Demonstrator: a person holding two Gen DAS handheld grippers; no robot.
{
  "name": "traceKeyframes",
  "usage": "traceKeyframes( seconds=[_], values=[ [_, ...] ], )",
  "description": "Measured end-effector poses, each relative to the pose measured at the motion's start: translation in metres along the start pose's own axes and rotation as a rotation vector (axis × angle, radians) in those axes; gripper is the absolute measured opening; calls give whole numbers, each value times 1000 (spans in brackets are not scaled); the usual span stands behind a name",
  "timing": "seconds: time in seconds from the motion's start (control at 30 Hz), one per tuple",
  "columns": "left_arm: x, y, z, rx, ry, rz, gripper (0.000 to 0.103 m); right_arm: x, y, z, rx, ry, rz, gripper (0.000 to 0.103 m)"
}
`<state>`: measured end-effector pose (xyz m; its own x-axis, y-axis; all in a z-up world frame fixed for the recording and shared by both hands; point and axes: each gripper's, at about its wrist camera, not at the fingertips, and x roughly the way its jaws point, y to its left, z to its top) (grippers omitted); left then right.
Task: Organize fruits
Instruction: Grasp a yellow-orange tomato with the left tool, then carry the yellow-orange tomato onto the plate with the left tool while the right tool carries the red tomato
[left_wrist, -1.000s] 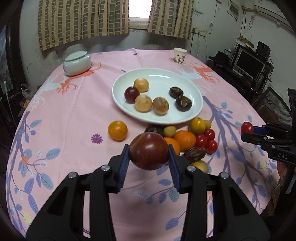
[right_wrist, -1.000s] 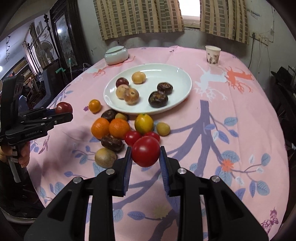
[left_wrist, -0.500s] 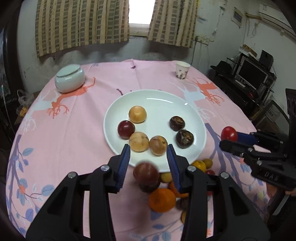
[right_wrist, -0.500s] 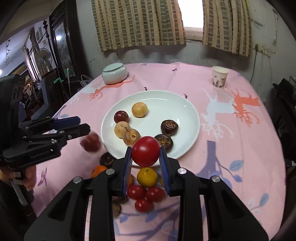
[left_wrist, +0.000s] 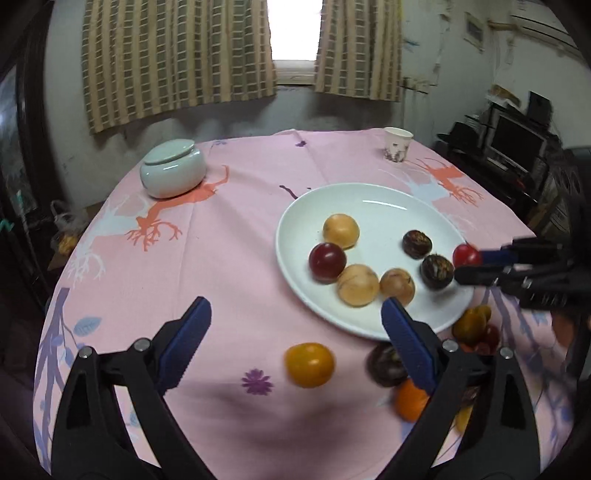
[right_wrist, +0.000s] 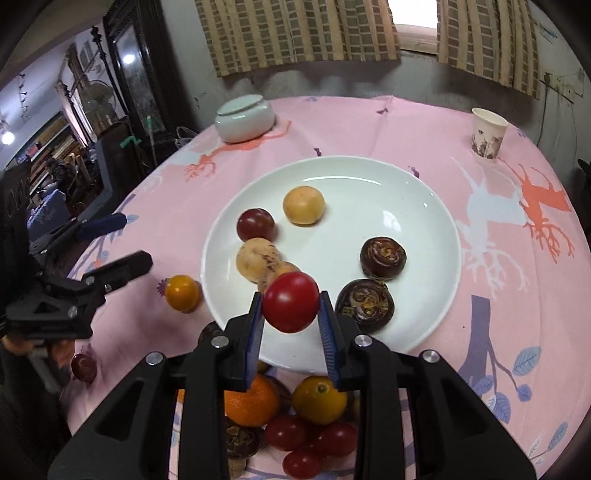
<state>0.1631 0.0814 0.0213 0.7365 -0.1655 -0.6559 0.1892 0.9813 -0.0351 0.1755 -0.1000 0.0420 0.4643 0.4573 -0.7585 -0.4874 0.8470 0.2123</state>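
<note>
A white plate (left_wrist: 373, 199) (right_wrist: 424, 206) holds several fruits: a dark red one (left_wrist: 327, 261), tan ones and two brown ones. My left gripper (left_wrist: 295, 332) is open and empty above the pink cloth, left of the plate; it also shows at the left in the right wrist view (right_wrist: 110, 247). My right gripper (right_wrist: 291, 321) is shut on a red tomato (right_wrist: 290, 307) over the plate's near edge; the tomato also shows in the left wrist view (left_wrist: 466, 254). A dark red fruit (right_wrist: 83, 367) lies on the cloth below the left gripper.
A pile of oranges, yellow fruit and red tomatoes (right_wrist: 306, 424) lies in front of the plate. A lone orange-yellow fruit (left_wrist: 309, 364) sits left of it. A lidded ceramic jar (left_wrist: 173, 172) and a paper cup (left_wrist: 397, 144) stand at the back.
My left gripper opened and dropped its dark red fruit, which fell to the cloth. Both grippers moved forward toward the plate; the right one still holds the tomato.
</note>
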Motion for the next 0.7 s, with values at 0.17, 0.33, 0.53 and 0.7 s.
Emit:
traceKeyframes(
  seconds=[0.17, 0.33, 0.53, 0.7],
  values=[
    [15, 10, -11, 0, 64, -56, 92, -8, 15, -4, -43, 6, -15, 29],
    [28, -2, -20, 75, 135, -3, 91, -20, 24, -5, -55, -19, -22, 29],
    [55, 0, -32, 22, 259, -61, 52, -28, 29, -10, -61, -21, -34, 29],
    [60, -12, -33, 69, 243, -31, 44, -38, 26, -18, -42, -33, -31, 29]
  ],
)
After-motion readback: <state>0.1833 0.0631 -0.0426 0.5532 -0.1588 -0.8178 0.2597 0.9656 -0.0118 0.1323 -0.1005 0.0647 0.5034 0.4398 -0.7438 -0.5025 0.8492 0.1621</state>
